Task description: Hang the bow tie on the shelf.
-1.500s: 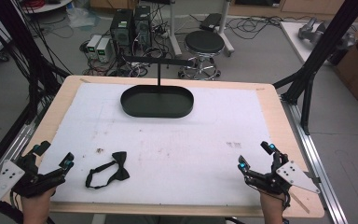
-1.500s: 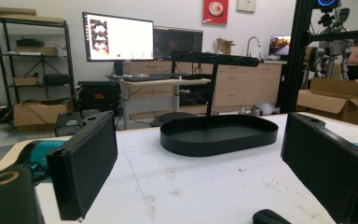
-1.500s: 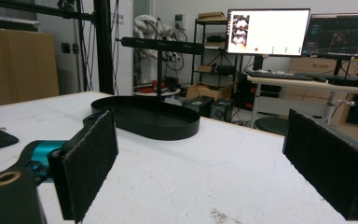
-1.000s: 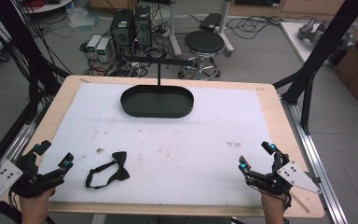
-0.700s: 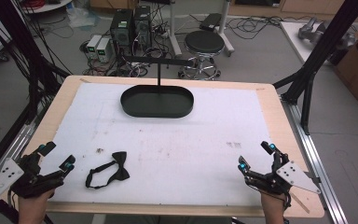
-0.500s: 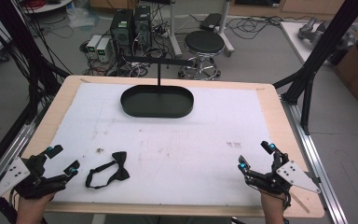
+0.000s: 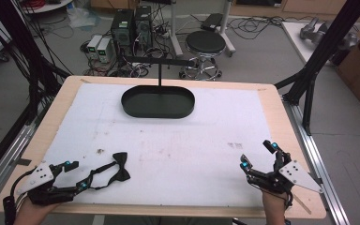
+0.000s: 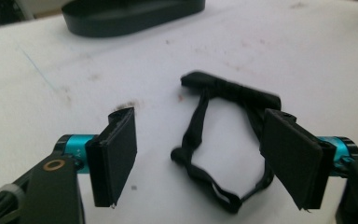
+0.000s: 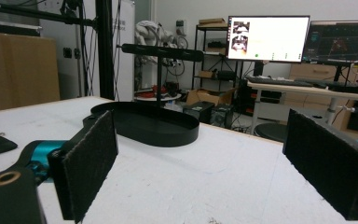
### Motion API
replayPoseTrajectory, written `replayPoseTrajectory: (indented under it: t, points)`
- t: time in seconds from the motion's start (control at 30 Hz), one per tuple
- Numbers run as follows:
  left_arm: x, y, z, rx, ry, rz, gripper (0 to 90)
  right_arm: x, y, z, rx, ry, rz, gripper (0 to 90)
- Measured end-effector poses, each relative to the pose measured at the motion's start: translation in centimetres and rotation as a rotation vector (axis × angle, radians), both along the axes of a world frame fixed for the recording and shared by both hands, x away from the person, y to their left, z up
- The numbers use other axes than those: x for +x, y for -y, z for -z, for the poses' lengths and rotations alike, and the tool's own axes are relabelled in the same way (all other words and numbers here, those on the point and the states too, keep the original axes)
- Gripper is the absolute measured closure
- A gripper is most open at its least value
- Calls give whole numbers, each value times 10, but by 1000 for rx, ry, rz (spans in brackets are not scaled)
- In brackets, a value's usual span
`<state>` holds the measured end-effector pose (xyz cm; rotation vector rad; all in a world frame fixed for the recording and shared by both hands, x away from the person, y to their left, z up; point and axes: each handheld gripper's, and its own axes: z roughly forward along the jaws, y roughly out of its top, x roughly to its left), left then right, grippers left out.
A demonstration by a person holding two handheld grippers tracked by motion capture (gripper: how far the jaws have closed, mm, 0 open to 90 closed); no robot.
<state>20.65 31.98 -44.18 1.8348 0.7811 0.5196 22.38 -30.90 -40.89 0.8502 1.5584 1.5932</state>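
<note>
Lying flat on white counter (image 7: 168,140), black bow tie (image 7: 115,171) with strap loop reaching between left gripper (image 7: 72,176) fingers (image 8: 116,156); knot just beyond far fingertip. Fingers parted, just been closing, pads not yet touching strap. Right gripper (image 7: 258,156) near counter's right front corner, well apart from bow tie, fingers (image 9: 91,161) wide open, nothing between. Black oval tray (image 7: 158,101) far back.

Soft matt black cloth on the bow tie (image 8: 228,93), its strap thin woven fabric, lying on the table (image 7: 178,154) with a scuffed white paper-like sheet over pale wood edging, beside the smooth matt black tray (image 7: 158,102) and the left hand-held gripper (image 8: 205,151) with coarse felt-like pads.
</note>
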Motion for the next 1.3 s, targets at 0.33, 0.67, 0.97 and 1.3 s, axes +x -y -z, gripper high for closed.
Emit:
replayPoseTrajectory:
  t: [0.33, 0.67, 0.97, 1.3]
  points:
    - [4, 10, 9, 65, -97, -34, 332, 3, -3, -2, 6, 9, 2, 93]
    - [11, 12, 14, 108, -160, -49, 395, -1, 0, -2, -3, 13, 9, 93]
    - [13, 11, 13, 107, -198, -53, 511, -1, 0, -2, -2, 15, 8, 93]
    - [9, 22, 8, 218, -153, -48, 669, -2, 0, -2, -7, 7, 24, 93]
